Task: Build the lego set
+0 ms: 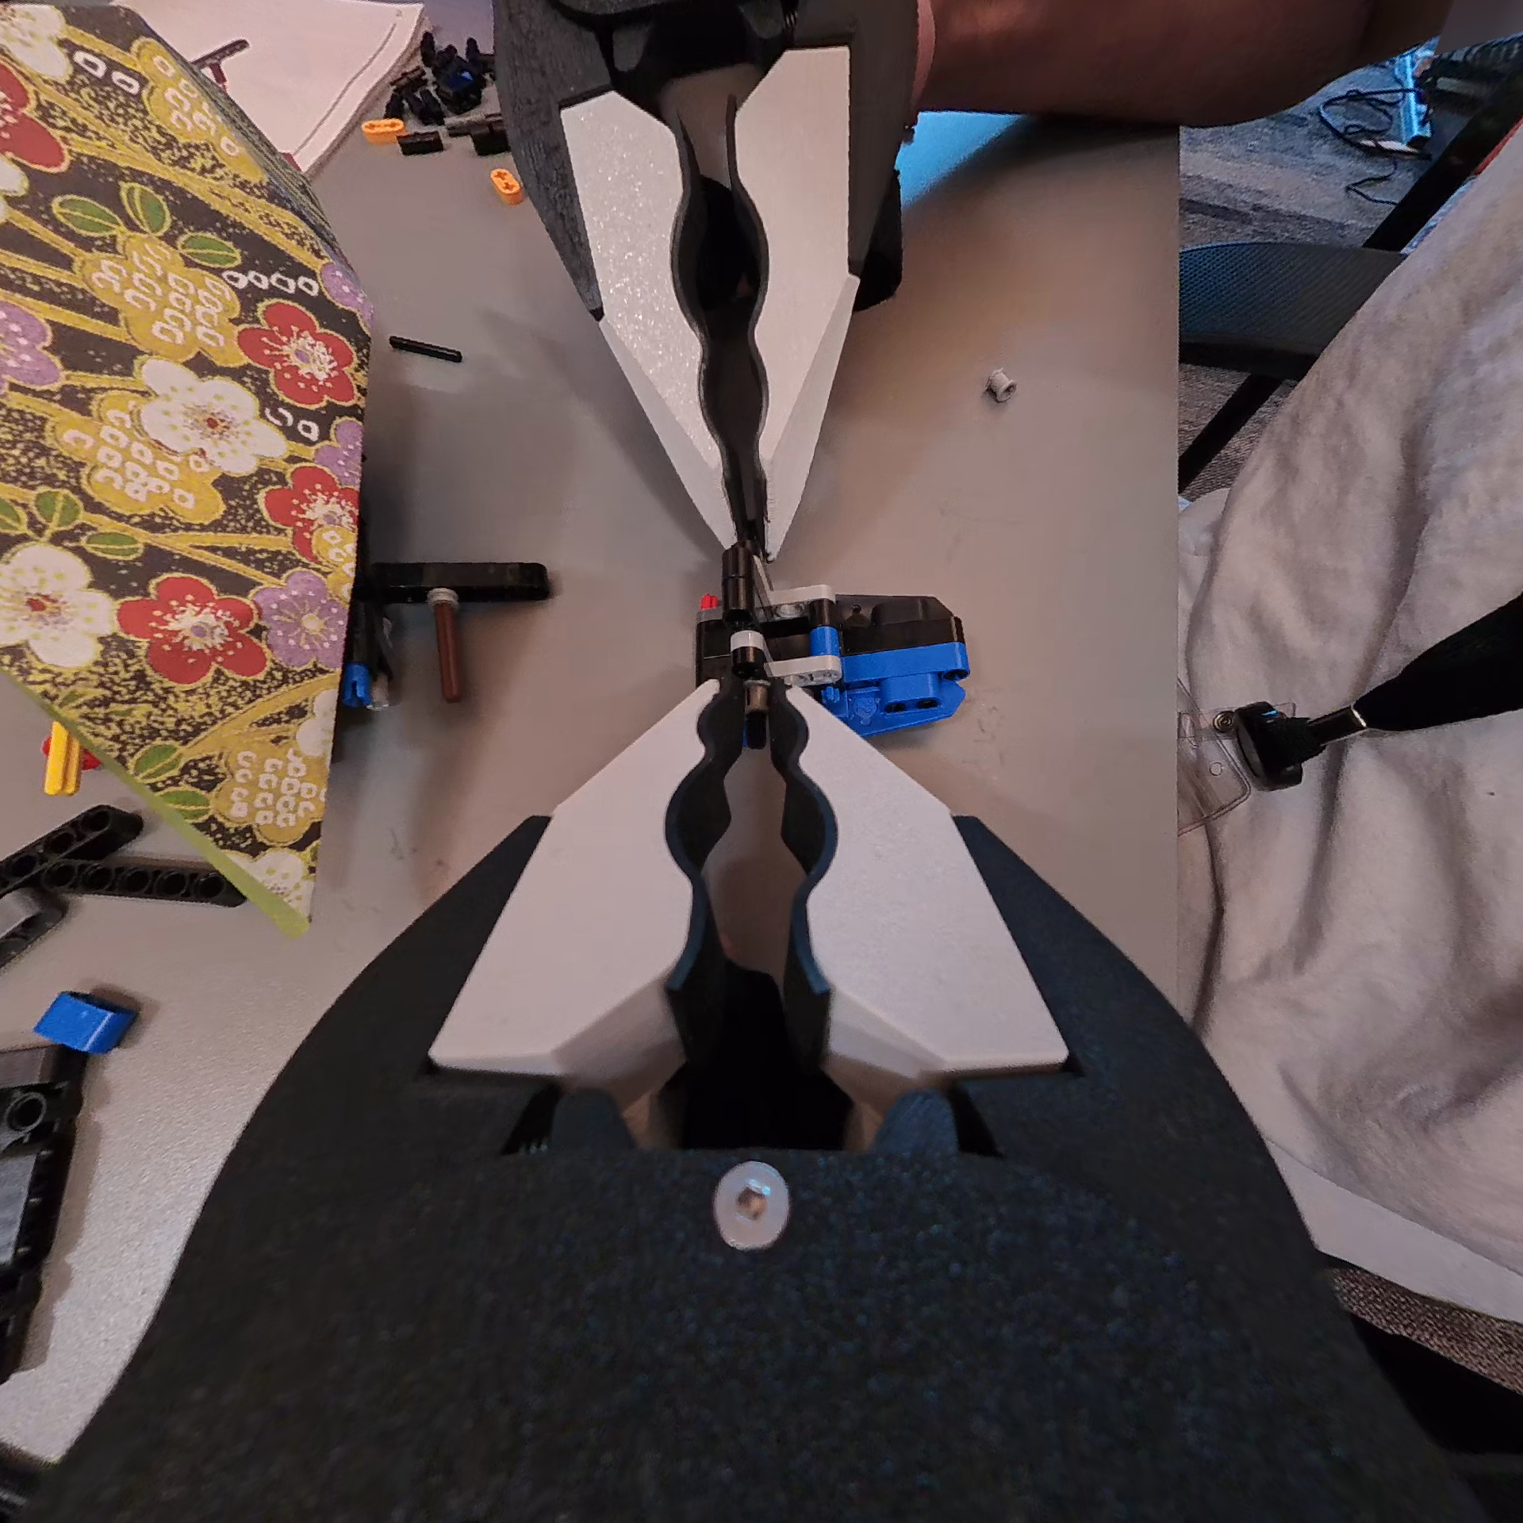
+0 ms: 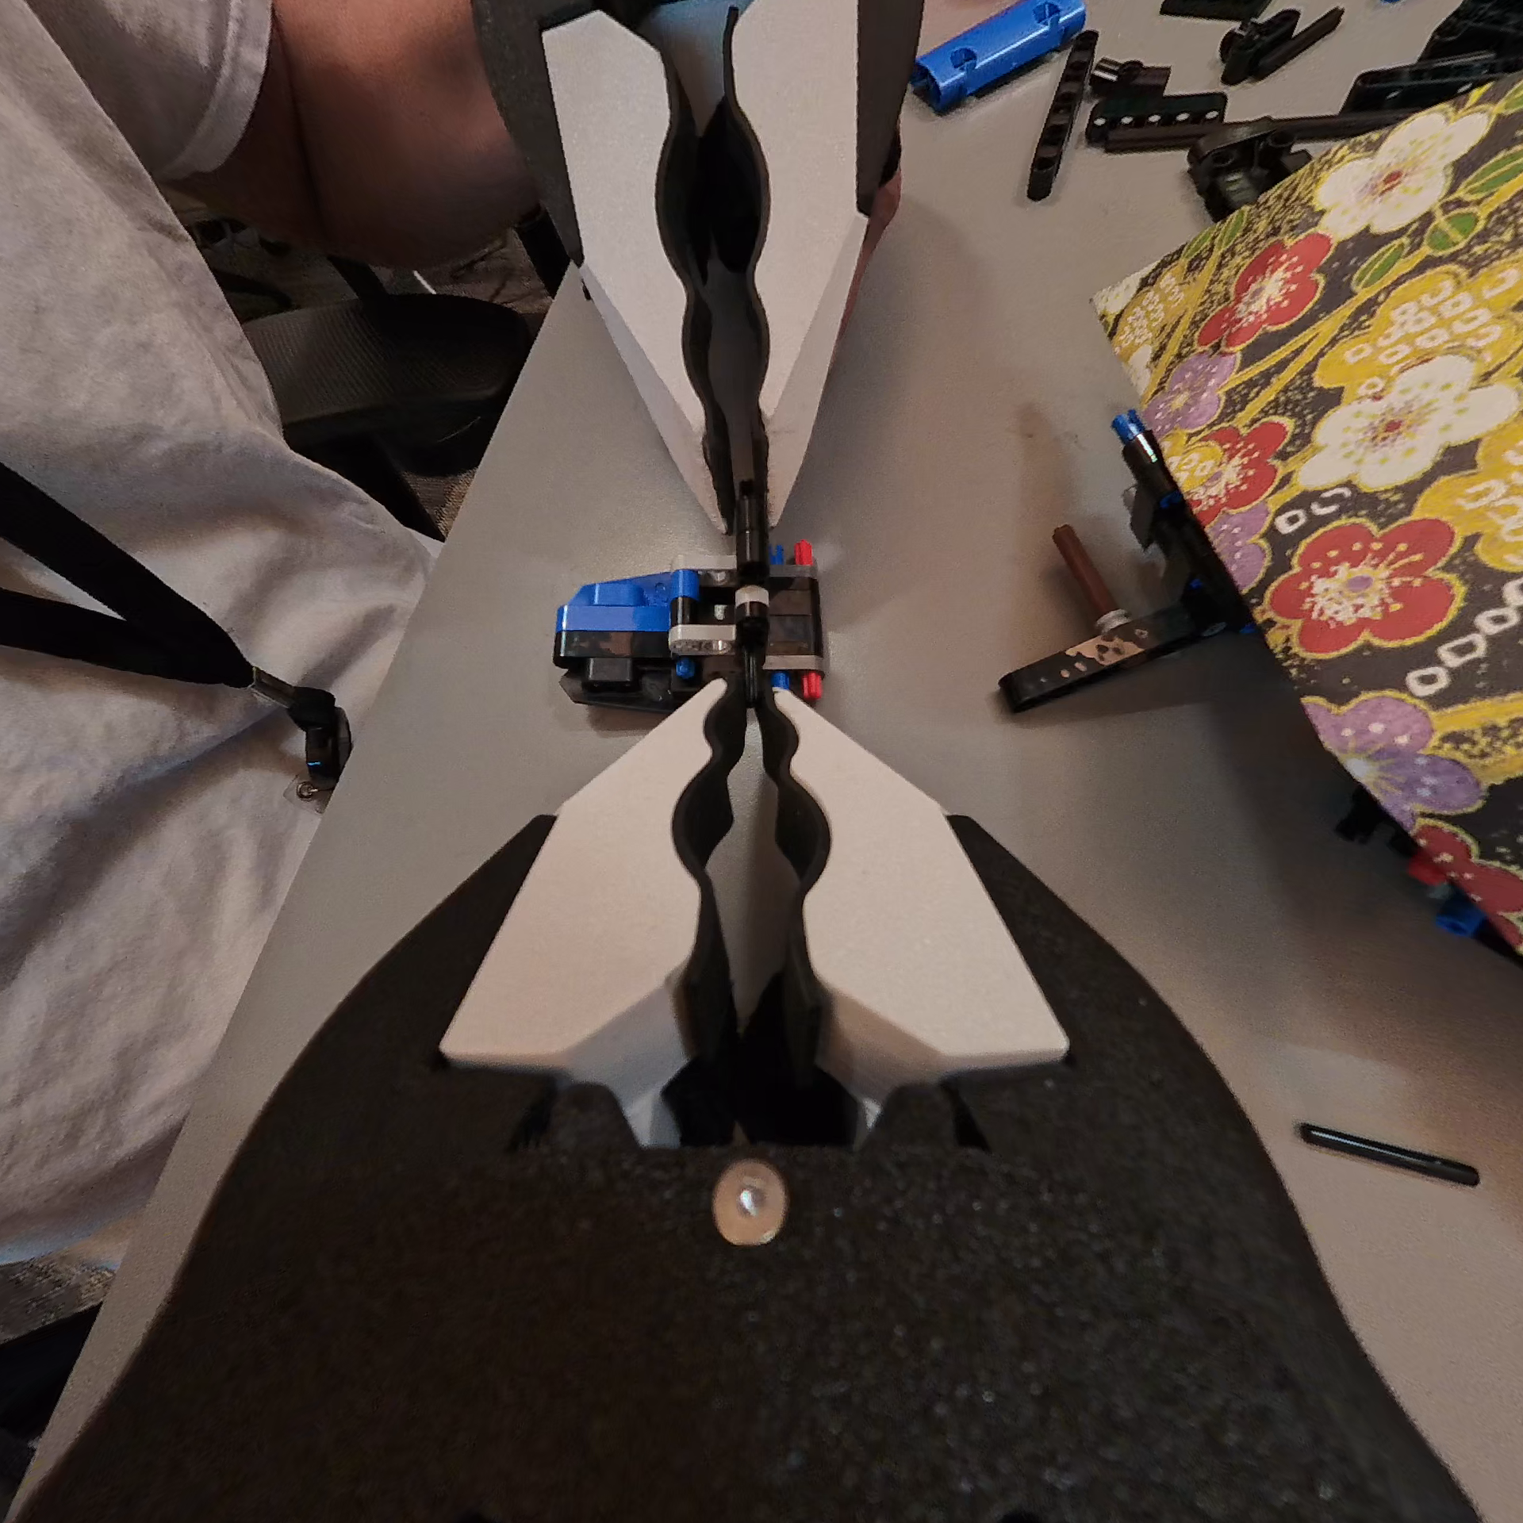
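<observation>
Left wrist view: blue-black lego assembly (image 1: 857,659)

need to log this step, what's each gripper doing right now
left gripper: shut on the black axle of the blue and black assembly.
right gripper: shut on the axle's other end.

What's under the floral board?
Poking out from under the floral board: a black beam with a brown pin, plus blue and red bits. Everything farther under is covered.
</observation>
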The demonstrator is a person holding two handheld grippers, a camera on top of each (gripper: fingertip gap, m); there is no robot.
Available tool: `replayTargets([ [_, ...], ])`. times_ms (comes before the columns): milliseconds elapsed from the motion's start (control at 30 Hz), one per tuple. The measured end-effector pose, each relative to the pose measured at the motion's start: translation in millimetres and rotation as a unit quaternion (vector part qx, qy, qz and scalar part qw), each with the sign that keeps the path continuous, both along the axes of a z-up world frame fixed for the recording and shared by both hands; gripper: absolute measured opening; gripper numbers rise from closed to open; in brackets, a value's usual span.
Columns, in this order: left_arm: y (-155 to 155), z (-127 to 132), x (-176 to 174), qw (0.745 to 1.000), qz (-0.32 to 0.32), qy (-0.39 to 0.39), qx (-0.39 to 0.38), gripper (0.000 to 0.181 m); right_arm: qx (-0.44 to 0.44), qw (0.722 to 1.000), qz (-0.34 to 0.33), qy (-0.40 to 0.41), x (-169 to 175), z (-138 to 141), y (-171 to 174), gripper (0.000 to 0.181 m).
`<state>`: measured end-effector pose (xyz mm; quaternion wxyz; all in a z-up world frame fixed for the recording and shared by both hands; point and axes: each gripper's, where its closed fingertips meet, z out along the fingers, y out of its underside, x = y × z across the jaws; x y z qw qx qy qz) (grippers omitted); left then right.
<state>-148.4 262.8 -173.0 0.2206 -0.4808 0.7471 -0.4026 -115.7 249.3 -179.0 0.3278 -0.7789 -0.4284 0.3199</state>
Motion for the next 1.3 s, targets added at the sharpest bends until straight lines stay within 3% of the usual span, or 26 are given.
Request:
replayTargets([
  [167, -0.4, -0.2, 0.1, 1.000, 0.001, -0.007, 0.014, 0.005, -0.010, 1.000, -0.002, 0.006, -0.2, 0.4, -1.1, 0.004],
  [267, -2.7, -3.3, -4.5, 1.000, -0.001, 0.003, 0.017, 0.021, -0.002, 1.000, 0.000, -0.007, -0.2, -2.2, -4.4, 0.012],
  [733, -3.0, -2.2, 2.0, 1.000, 0.003, 0.001, 0.014, 0.006, 0.012, 1.000, -0.019, 0.013, 3.0, 5.3, -1.8, 0.004],
  [1300, -3.3, -1.4, 1.3, 1.000, -0.003, -0.004, 0.020, 0.004, 0.023, 1.000, -0.008, 0.002, 1.8, 4.2, -3.2, 0.002],
])
